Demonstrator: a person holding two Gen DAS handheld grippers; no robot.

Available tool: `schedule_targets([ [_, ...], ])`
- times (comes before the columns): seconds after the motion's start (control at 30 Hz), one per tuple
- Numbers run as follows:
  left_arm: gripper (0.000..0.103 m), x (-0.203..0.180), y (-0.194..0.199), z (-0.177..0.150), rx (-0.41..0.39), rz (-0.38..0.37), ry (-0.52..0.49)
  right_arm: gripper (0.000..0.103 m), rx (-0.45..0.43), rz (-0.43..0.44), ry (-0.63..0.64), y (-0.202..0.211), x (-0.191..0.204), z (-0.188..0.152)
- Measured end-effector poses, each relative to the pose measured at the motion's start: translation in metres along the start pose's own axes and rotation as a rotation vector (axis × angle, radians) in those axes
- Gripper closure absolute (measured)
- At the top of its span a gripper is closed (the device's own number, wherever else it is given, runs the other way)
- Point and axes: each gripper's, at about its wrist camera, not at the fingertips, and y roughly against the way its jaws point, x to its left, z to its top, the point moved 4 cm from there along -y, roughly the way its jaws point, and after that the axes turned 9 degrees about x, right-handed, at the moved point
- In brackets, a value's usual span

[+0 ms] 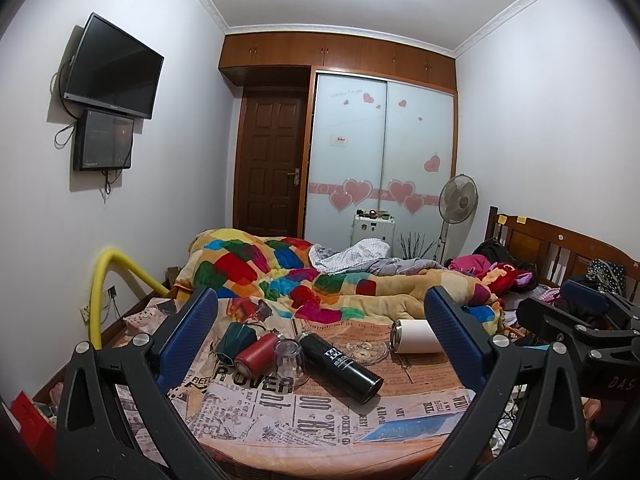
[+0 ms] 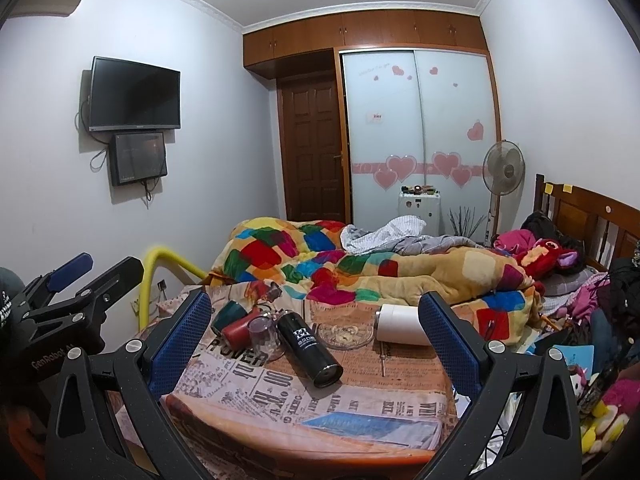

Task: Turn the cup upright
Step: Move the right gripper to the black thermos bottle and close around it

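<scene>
Several cups lie on a table (image 1: 320, 424) covered with a newspaper-print cloth. A black flask (image 1: 340, 362) (image 2: 310, 348) lies on its side in the middle. A white cup (image 1: 414, 337) (image 2: 402, 324) lies on its side at the right. A red cup (image 1: 256, 356) (image 2: 238, 330) and a dark green cup (image 1: 236, 340) (image 2: 228, 314) lie at the left. A clear glass (image 1: 290, 360) (image 2: 264, 336) stands mouth down between them. My left gripper (image 1: 322, 336) is open, empty, held above the table's near side. My right gripper (image 2: 316, 330) is open and empty, likewise.
A clear glass dish (image 1: 366, 350) (image 2: 348, 334) sits behind the black flask. A bed with a colourful patchwork quilt (image 1: 304, 276) lies beyond the table. A yellow hose (image 1: 104, 292) arcs at the left. The right gripper (image 1: 580, 328) shows at the left wrist view's right edge.
</scene>
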Motion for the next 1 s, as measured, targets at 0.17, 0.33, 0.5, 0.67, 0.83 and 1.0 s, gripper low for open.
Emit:
schedule_targets([
  [0.17,0.0,0.017,-0.025,-0.007,0.046,0.017,0.035,0.0,0.056,0.017,0.004,-0.025,-0.003,-0.003],
  [0.33,0.0,0.043,-0.067,-0.025,0.131,0.091,0.056,0.0,0.17,0.037,0.03,-0.076,-0.004,-0.012],
  [0.5,0.0,0.075,-0.113,-0.057,0.251,0.15,0.075,0.0,0.325,0.058,0.07,-0.141,-0.004,-0.028],
  [0.67,0.0,0.106,-0.152,-0.091,0.353,0.187,0.102,0.0,0.489,0.103,0.122,-0.209,0.003,-0.045],
  [0.83,0.0,0.13,-0.18,-0.123,0.435,0.181,0.147,0.001,0.642,0.139,0.194,-0.274,0.015,-0.064],
  [1.0,0.0,0.139,-0.199,-0.146,0.494,0.175,0.17,0.004,0.774,0.151,0.232,-0.324,0.018,-0.082],
])
